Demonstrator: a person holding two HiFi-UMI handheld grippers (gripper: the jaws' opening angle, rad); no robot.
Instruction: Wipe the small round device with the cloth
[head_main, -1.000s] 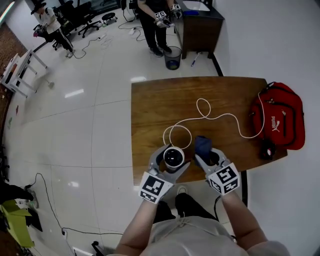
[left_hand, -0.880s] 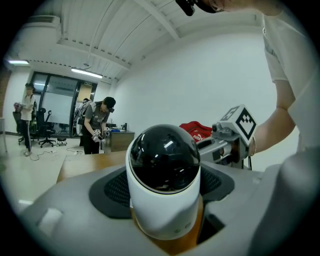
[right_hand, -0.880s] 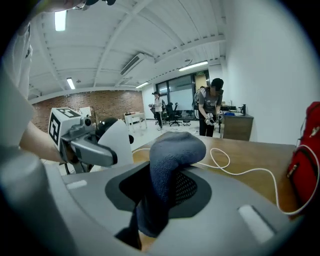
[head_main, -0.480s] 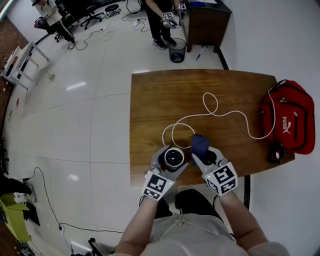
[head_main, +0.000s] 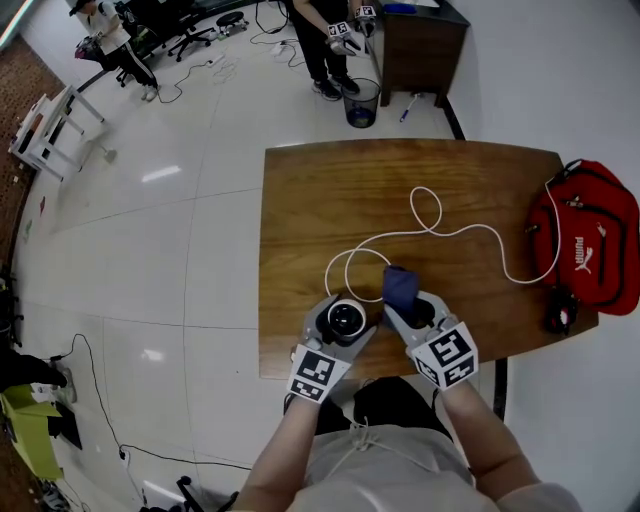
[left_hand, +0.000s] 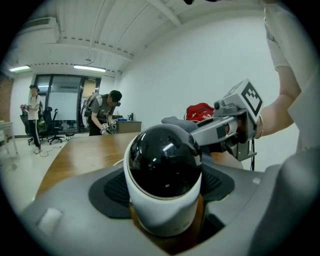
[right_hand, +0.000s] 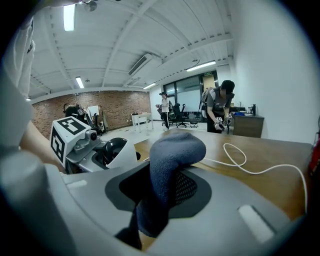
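Note:
The small round device (head_main: 344, 319) (left_hand: 162, 182) is a white cylinder with a glossy black dome, tied to a white cable (head_main: 440, 232). My left gripper (head_main: 341, 322) is shut on it, holding it over the near edge of the wooden table (head_main: 330, 200). A folded dark blue cloth (head_main: 400, 289) (right_hand: 167, 172) sticks up from my right gripper (head_main: 406, 308), which is shut on it just right of the device. In the left gripper view the cloth tip (left_hand: 177, 121) lies against the dome's far side. The right gripper view shows the device (right_hand: 116, 151) to its left.
A red bag (head_main: 590, 240) lies on the table's right end, with a small dark object (head_main: 559, 310) beside it. The cable loops across the table's middle. Beyond the far edge stand a dark cabinet (head_main: 415, 50), a bin (head_main: 361, 103) and a person (head_main: 325, 40) holding grippers.
Both grippers have drawn slightly closer, bringing the cloth nearer the device. The head camera has shifted, so the table and bag sit differently in view.

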